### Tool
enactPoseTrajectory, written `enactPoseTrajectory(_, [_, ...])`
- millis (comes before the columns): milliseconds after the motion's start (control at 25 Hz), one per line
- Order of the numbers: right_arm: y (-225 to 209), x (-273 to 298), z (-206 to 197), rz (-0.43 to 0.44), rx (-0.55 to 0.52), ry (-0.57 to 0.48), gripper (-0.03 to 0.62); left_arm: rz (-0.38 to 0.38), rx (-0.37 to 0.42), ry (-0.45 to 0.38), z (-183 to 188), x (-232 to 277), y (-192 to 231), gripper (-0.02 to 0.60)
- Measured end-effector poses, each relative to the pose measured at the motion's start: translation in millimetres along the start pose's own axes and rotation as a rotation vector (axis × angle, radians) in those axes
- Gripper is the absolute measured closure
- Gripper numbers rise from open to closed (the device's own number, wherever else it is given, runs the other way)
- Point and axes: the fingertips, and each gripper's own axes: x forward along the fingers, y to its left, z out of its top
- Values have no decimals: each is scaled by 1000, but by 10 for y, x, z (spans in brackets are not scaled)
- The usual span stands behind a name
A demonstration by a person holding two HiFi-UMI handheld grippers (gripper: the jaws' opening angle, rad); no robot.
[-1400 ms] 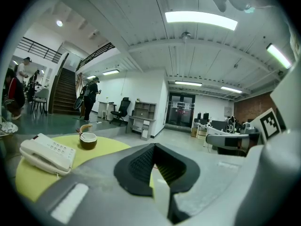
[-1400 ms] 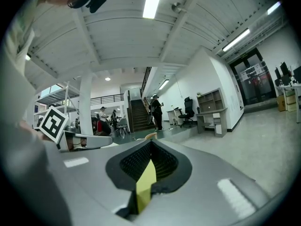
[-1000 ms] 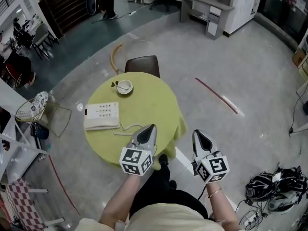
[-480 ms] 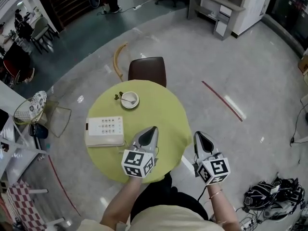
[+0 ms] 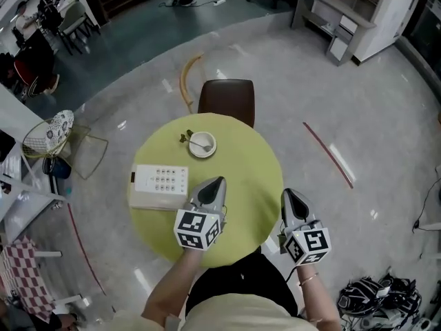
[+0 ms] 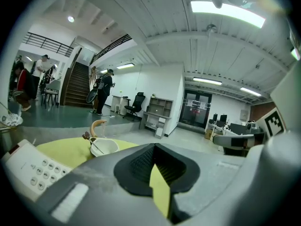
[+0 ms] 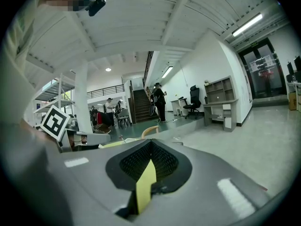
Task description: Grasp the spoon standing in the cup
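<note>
A white cup stands on the far side of a round yellow-green table, with a spoon leaning in it, handle to the left. In the left gripper view the cup and spoon lie ahead and to the left. My left gripper hovers over the table's near half, short of the cup, jaws shut and empty. My right gripper hangs just off the table's right front edge, shut and empty too.
A white desk telephone with a cord lies on the table's left side, left of my left gripper. A brown chair stands behind the table. Cables and gear lie on the grey floor at the lower right.
The table, cup and telephone have slid right and nearer in the head view, so my left gripper now reaches further over the tabletop. Both grippers stay shut.
</note>
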Motion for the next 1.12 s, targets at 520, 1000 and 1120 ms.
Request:
enactPoseTrajectory(520, [313, 781, -52, 254, -27, 100, 594, 277, -98, -34, 87, -102, 791, 580])
enactPoseTrajectory(1000, [474, 1347, -231, 419, -66, 181, 594, 422, -197, -46, -19, 25, 1349, 578])
enactPoseTrajectory(1120, [510, 1434, -283, 433, -70, 201, 594, 430, -208, -50, -4, 70, 1450, 578])
